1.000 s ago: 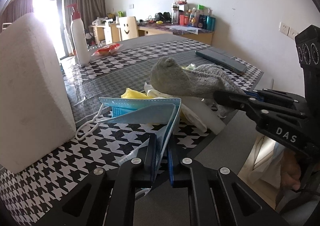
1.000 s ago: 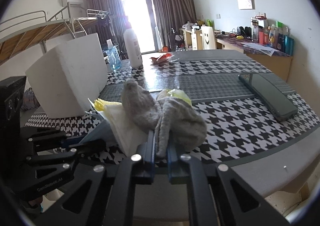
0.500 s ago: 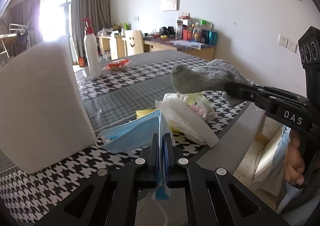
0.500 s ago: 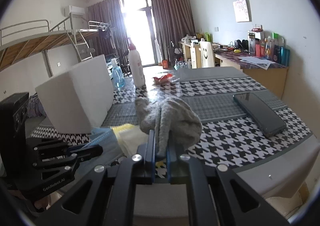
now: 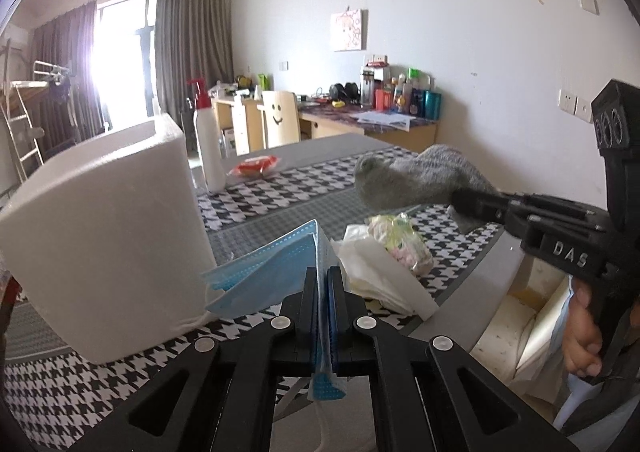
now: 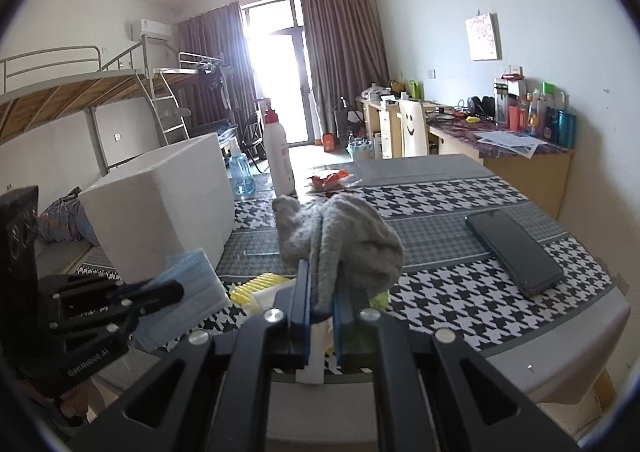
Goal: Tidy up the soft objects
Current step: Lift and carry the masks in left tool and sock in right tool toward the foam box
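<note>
A blue face mask [image 5: 272, 272], pleated and folded, hangs clear of the table. A grey sock [image 6: 340, 236], bunched into 2 lobes, is also lifted. At the sock's 6 o'clock, white tissues [image 5: 384, 276] and a pastel packet [image 5: 404, 248] lie on the houndstooth cloth.

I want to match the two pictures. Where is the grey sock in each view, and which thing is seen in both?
Left wrist view: the grey sock is at right of centre, above the table, pinched by the right gripper that comes in from the right.
Right wrist view: the sock is at the centre, clamped between that gripper's own fingers.
Shared landmark: the white foam box, at the left in both.
</note>
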`<state>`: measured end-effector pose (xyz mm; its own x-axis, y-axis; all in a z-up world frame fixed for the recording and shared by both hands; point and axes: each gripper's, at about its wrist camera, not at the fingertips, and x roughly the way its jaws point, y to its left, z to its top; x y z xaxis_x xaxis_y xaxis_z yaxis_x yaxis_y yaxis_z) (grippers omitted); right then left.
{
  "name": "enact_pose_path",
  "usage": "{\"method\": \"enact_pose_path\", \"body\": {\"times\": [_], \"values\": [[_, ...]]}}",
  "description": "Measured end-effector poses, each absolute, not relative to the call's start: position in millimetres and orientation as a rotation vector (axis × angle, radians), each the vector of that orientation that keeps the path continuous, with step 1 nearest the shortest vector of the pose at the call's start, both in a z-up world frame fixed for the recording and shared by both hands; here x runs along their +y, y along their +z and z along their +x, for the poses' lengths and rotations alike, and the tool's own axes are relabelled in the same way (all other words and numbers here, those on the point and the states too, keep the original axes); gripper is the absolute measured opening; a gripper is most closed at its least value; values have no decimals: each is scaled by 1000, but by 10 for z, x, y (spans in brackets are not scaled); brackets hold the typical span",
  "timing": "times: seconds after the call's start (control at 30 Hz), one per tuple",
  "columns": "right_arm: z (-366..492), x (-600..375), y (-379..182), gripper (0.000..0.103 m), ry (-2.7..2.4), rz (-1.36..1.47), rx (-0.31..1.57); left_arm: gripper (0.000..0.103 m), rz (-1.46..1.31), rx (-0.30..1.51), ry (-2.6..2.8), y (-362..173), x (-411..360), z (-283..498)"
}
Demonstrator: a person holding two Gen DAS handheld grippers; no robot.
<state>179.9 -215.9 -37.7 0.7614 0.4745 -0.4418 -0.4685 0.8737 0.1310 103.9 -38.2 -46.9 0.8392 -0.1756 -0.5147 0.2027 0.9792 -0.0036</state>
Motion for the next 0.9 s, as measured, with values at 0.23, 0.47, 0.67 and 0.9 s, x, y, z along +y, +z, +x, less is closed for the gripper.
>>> {"method": "enact_pose_path", "body": {"times": [0.23,0.47,0.67,0.9], "values": [[1747,-2083,-330,11,519,-2,470,4,59,501,-197,-340,-356,993],[1718,-2041,-225,11,525,-1,457,4,67,464,-194,-170,-358,980],[1744,-2023,-133,11,512,-4,448,4,66,437,-196,-54,-365,981],[1747,-1989,-48,11,512,-20,424,4,74,404,-191,67,-381,996]]}}
